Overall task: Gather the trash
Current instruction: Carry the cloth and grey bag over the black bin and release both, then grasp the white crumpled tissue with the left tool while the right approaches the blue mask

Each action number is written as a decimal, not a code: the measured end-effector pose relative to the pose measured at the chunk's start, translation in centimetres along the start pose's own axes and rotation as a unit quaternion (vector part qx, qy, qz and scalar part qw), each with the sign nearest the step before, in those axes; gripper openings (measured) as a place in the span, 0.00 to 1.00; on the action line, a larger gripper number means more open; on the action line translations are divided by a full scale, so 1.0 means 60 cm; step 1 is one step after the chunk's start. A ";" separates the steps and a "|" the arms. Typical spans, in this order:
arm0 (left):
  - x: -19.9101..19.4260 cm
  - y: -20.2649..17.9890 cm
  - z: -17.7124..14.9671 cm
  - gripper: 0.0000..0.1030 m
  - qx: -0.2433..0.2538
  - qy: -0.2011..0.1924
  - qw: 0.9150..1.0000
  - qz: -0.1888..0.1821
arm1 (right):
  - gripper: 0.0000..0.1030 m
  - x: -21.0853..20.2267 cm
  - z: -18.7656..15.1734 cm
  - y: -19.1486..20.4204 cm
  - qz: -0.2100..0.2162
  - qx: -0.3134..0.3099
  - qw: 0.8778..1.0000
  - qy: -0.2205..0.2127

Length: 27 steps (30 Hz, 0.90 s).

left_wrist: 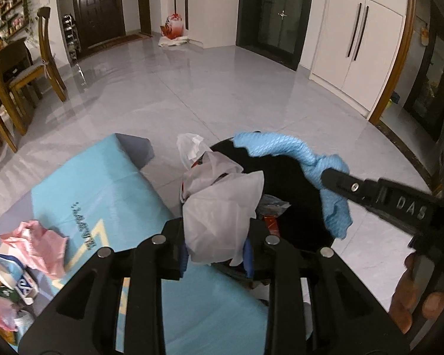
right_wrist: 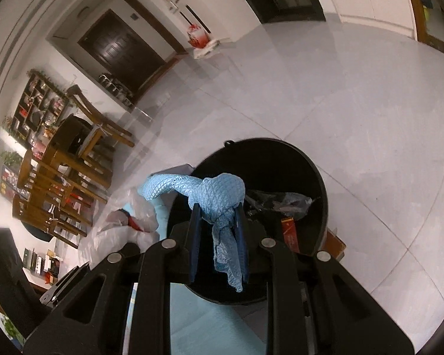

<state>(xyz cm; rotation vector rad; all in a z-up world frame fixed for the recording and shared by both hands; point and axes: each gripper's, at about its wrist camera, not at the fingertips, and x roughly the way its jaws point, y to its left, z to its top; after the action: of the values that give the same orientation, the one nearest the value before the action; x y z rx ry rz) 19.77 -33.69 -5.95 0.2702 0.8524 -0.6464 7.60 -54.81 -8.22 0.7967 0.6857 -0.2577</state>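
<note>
My left gripper [left_wrist: 216,251] is shut on a crumpled clear plastic bag [left_wrist: 222,207] and holds it at the near left rim of the black trash bin [left_wrist: 284,183]. My right gripper [right_wrist: 220,219] is shut on a blue quilted cloth [right_wrist: 219,195] and holds it over the bin's [right_wrist: 319,183] opening. The right gripper also shows in the left wrist view [left_wrist: 325,177], with the cloth [left_wrist: 281,145] draped from it. Inside the bin lie dark plastic scraps [right_wrist: 284,201] and a red box [right_wrist: 290,233].
A light blue mat [left_wrist: 83,183] lies on the grey tiled floor. On it are a pink bag [left_wrist: 38,242] and several packets [left_wrist: 11,290] at the lower left. Wooden chairs [left_wrist: 44,59] and a table stand far left. White cabinets [left_wrist: 355,47] line the far wall.
</note>
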 end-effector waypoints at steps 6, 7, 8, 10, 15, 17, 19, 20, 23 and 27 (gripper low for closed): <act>0.035 -0.007 0.012 0.65 -0.013 0.014 1.000 -0.011 | 0.36 0.013 0.003 -0.013 -0.005 0.020 0.999 0.025; 0.039 -0.005 0.012 0.65 -0.015 0.016 1.000 -0.011 | 0.40 0.014 0.004 -0.018 -0.006 0.031 0.999 0.027; 0.042 -0.005 0.013 0.68 -0.017 0.017 1.000 -0.011 | 0.41 0.013 0.004 -0.020 -0.009 0.035 0.999 0.026; 0.041 0.002 0.010 0.74 -0.021 0.013 1.000 -0.007 | 0.42 0.010 0.006 -0.022 -0.009 0.041 0.999 0.023; 0.022 0.031 -0.019 0.80 -0.051 0.007 0.999 -0.007 | 0.44 0.008 0.003 -0.014 0.000 0.035 0.999 0.030; 0.009 0.048 -0.040 0.82 -0.070 0.006 0.998 -0.007 | 0.45 0.012 0.001 -0.009 0.002 0.032 0.999 0.035; -0.005 0.061 -0.060 0.83 -0.080 0.006 0.997 -0.001 | 0.46 0.013 -0.003 -0.001 0.004 0.024 0.999 0.038; -0.012 0.066 -0.071 0.83 -0.083 0.006 0.997 0.003 | 0.46 0.013 -0.006 0.005 0.005 0.017 0.999 0.040; -0.040 0.090 -0.110 0.83 -0.094 0.002 0.995 0.016 | 0.48 0.017 -0.013 0.022 0.006 -0.003 0.999 0.044; -0.091 0.141 -0.161 0.84 -0.116 -0.007 0.993 0.036 | 0.49 0.020 -0.029 0.049 0.016 -0.032 0.998 0.051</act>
<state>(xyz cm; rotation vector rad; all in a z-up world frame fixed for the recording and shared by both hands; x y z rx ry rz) 16.51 -20.31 -8.18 0.0865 0.8923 -0.4757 9.05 -51.52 -8.22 0.7639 0.7728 -0.1654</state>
